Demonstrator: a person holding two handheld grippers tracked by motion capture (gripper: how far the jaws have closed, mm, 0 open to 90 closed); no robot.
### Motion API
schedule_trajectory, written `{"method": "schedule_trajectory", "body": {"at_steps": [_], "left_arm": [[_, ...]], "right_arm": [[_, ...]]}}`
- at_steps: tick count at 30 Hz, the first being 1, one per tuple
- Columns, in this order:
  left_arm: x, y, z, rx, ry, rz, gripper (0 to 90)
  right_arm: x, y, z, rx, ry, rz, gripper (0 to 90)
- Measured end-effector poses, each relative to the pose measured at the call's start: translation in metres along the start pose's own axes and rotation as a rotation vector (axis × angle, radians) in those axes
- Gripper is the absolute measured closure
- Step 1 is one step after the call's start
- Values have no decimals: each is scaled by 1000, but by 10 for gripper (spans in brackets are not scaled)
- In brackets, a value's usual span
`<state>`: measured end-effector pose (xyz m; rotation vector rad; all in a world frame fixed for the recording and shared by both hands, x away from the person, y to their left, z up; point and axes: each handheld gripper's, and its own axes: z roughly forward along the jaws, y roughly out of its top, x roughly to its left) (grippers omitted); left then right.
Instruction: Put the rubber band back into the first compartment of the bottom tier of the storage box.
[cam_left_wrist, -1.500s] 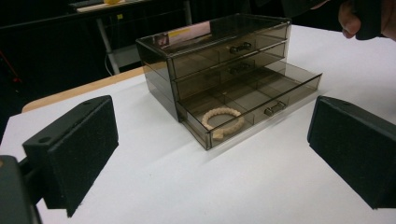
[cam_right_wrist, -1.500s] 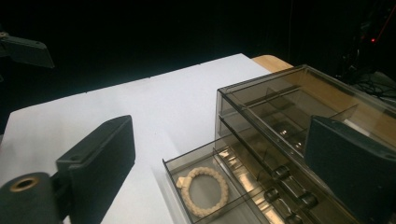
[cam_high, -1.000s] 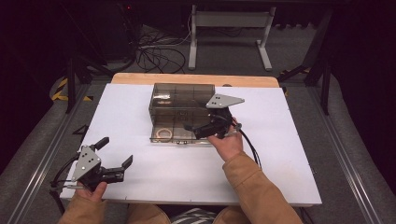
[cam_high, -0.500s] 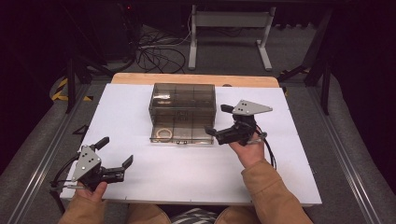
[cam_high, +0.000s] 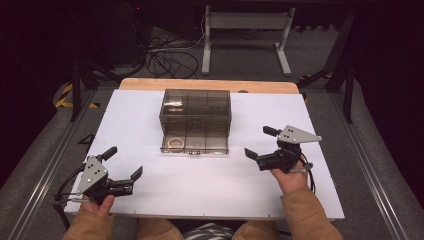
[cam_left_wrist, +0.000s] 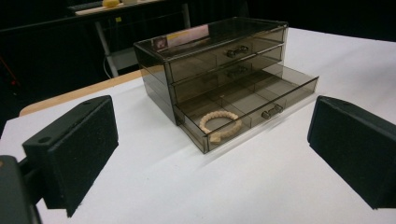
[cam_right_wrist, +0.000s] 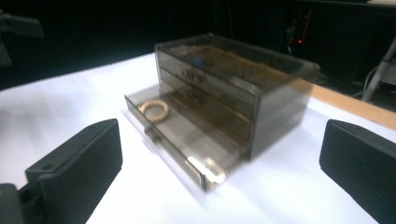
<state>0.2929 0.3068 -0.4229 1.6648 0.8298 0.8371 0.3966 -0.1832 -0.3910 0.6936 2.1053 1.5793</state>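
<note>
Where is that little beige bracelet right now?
The bracelet lies in the pulled-out bottom drawer of the smoky plastic drawer box, at the drawer's left end in the high view, between and beyond the two grippers.

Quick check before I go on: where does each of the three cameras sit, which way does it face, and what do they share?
High view: above the person's side, looking forward and down at the table; both forearms, left gripper, right gripper.
Left gripper view: rides the left gripper, facing the drawer box from its front-left; its own black fingers.
Right gripper view: rides the right gripper, facing the box from its front-right; its own fingers.
Shared: all show the open bottom drawer with the ring.
</note>
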Motion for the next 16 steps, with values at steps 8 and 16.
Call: {"method": "schedule_trajectory", "body": {"at_steps": [8,16], "left_arm": [[0,0,-1,-6,-5,8,21],[3,-1,-1,-6,-10,19,21]], "right_arm": [[-6,-38,-29,22,-43,12,0],[-7,-63,-46,64,-47,47,0]]}}
